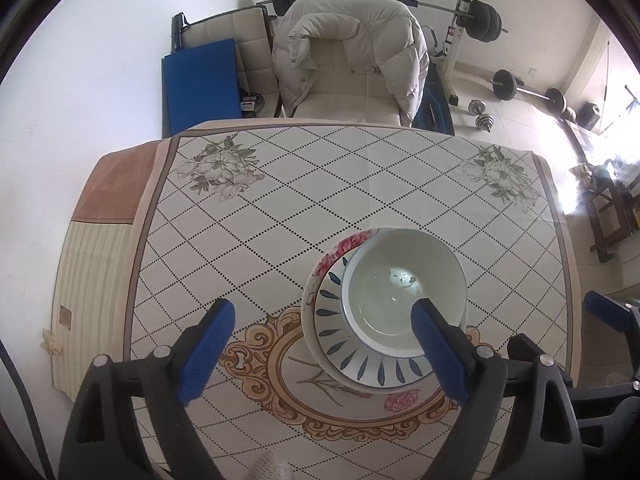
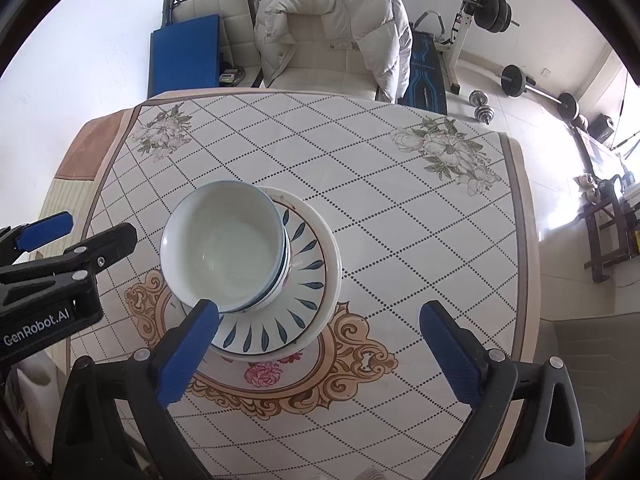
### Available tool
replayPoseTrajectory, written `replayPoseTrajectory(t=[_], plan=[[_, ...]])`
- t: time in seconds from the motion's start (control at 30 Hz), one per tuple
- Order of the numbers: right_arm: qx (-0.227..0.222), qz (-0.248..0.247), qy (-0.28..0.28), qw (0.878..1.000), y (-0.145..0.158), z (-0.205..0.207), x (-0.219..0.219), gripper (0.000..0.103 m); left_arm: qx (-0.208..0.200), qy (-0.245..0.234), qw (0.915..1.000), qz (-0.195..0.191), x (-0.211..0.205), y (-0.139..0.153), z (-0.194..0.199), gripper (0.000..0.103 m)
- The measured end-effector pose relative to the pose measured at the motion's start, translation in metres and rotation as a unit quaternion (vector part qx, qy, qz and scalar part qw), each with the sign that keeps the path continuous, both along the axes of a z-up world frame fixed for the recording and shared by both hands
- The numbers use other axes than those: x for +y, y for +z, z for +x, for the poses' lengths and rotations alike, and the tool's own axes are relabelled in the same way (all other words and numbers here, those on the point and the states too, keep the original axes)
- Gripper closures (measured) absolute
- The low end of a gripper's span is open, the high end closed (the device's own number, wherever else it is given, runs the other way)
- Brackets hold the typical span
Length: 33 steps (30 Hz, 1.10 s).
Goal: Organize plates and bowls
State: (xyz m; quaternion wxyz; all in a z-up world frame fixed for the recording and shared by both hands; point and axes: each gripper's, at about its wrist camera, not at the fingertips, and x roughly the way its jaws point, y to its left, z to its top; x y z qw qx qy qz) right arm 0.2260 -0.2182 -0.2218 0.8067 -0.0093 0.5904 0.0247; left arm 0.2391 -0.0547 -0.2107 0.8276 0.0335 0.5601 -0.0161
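Note:
A white bowl [image 1: 404, 292] sits on a plate with blue leaf marks [image 1: 360, 364], stacked on a flowered plate [image 1: 344, 248] near the table's front. My left gripper [image 1: 324, 344] is open and empty, above and left of the stack, its right finger in front of the bowl. In the right wrist view the bowl [image 2: 224, 244] sits on the leaf plate [image 2: 296, 280], and a wider white plate [image 2: 330, 276] is under that. My right gripper [image 2: 316, 344] is open and empty, above and right of the stack, its left finger at the bowl's near rim.
The table carries a tiled floral cloth [image 1: 320, 184]. A chair with a cream jacket [image 1: 348, 60] stands behind it. Weights and a barbell rack [image 1: 472, 20] are on the floor at the back right. The other gripper shows at the left edge [image 2: 52, 264].

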Motion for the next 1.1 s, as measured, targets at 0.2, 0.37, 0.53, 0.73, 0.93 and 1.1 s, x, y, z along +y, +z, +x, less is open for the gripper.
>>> replayPoseTrajectory(t=[0.2,0.37,0.53,0.73,0.93,1.1], plan=[[-0.032,-0.005,0.003,0.999,0.031,-0.010,-0.007,0.000,-0.025,0.022,0.9995,0.002,0.001,0.023,-0.018,0.011],[-0.041,0.000,0.003,0.999,0.048,-0.022,-0.009,0.000,-0.044,0.021,0.9988,-0.006,0.007,0.043,-0.038,0.011],[-0.063,-0.002,-0.011,0.998,0.073,-0.047,0.000,0.000,-0.066,-0.001,0.9977,-0.011,0.017,0.069,-0.064,0.011],[-0.108,-0.024,-0.043,0.993,0.117,-0.097,0.023,0.000,-0.089,-0.023,0.9958,-0.006,0.038,0.102,-0.108,0.011],[-0.153,-0.038,-0.072,0.985,0.162,-0.162,0.048,0.000,-0.111,-0.036,0.9930,-0.019,0.066,0.132,-0.159,0.011],[-0.167,-0.043,-0.092,0.981,0.188,-0.216,0.068,0.000,-0.123,-0.040,0.9916,-0.005,0.080,0.152,-0.196,0.011]])
